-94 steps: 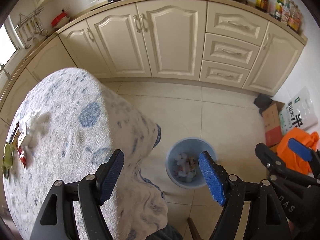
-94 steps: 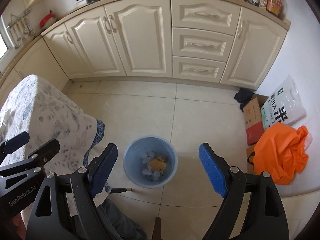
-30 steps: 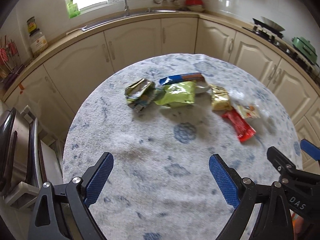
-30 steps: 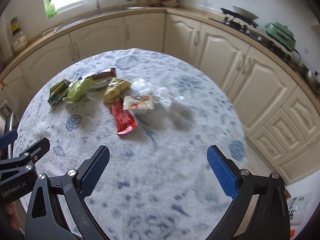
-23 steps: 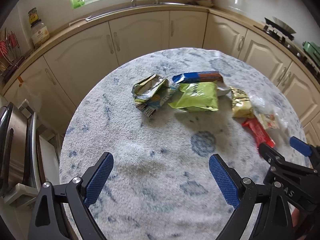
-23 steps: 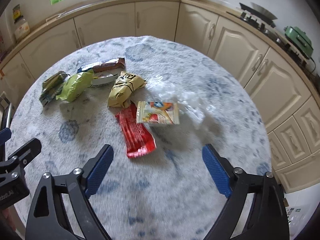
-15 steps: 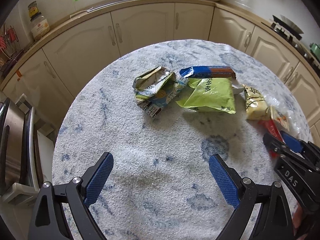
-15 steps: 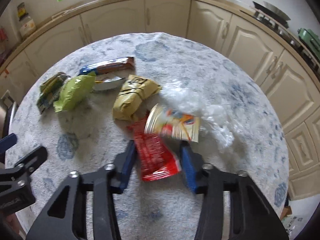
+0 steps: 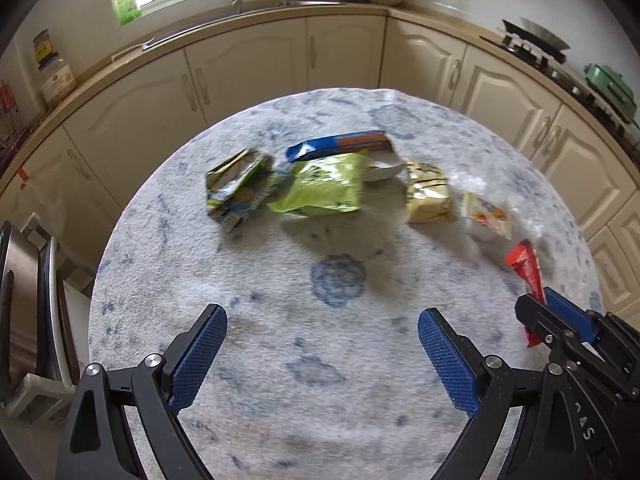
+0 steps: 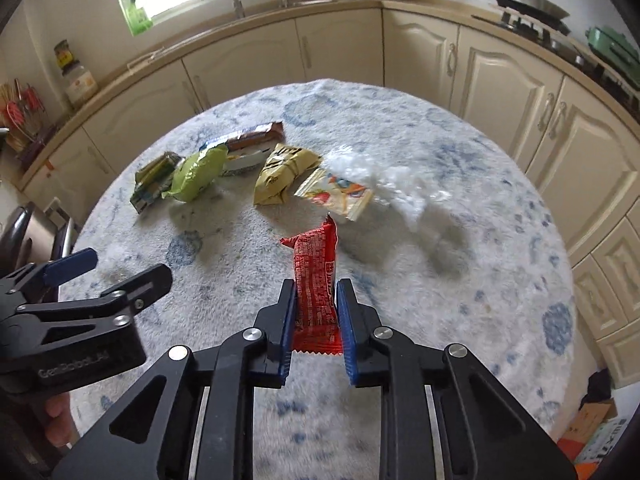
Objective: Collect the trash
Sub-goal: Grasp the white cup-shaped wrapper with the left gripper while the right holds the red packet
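Note:
On the round table with the blue-patterned cloth (image 9: 320, 400) lies a row of trash: a crumpled green pack (image 9: 236, 184), a lime bag (image 9: 324, 188), a blue and brown bar wrapper (image 9: 340, 146), a yellow packet (image 9: 428, 194), a small printed sachet (image 9: 486, 214) and clear plastic film (image 10: 384, 184). My right gripper (image 10: 316, 286) is closing its jaws on the near end of a red wrapper (image 10: 314, 264), pads pressing it, and the wrapper stands up off the cloth. My left gripper (image 9: 320, 316) hangs open over bare cloth, short of the lime bag.
Cream cabinets (image 9: 248, 80) and a counter with a sink (image 9: 236, 4) curve around the table. A stove (image 9: 532, 44) is at the right, a steel rack (image 9: 24, 312) at the left. A person's hand (image 10: 58, 420) holds the left gripper.
My right jaws have gone from wide open to closed on the red wrapper and tipped it up off the cloth. The left gripper drifted slightly over the table and stayed open.

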Demonstrator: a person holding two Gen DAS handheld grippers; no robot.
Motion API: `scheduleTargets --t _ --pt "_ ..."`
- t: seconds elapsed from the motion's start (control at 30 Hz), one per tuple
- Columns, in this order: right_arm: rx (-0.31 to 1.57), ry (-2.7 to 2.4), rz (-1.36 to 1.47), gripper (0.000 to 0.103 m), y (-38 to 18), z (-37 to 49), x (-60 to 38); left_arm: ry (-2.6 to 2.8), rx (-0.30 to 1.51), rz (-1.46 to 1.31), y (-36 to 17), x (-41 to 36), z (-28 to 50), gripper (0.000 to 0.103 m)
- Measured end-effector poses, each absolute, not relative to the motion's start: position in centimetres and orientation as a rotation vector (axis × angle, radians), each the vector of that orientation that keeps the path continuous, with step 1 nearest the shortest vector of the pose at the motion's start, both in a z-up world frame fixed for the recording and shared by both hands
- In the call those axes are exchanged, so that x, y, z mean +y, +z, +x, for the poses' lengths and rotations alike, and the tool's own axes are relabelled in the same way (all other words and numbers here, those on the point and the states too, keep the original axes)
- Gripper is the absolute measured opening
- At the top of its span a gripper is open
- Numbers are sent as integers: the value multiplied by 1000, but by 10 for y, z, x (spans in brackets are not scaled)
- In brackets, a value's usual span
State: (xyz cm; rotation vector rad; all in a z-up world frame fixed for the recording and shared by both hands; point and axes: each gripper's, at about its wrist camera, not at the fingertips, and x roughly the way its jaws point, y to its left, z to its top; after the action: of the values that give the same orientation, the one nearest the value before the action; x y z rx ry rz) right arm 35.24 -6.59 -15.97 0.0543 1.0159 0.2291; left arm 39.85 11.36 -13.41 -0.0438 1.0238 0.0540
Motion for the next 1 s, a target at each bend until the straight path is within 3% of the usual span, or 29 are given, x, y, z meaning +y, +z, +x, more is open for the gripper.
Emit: scheduleTargets --t 0.3,0.63,0.9,0.97,1.0 --pt "942 92 128 20 -138 346 -133 -20 1041 -58 -121 60 413 94" --pt "959 3 204 20 -154 373 -190 49 1066 -125 -134 14 470 94" --pt "983 -2 193 20 -170 392 -200 116 1124 -179 -169 18 507 90" --pt "990 3 189 20 -174 393 -200 65 1179 -211 -178 25 506 79" --pt "993 6 190 20 -175 393 -200 43 1173 -191 -179 27 503 79"
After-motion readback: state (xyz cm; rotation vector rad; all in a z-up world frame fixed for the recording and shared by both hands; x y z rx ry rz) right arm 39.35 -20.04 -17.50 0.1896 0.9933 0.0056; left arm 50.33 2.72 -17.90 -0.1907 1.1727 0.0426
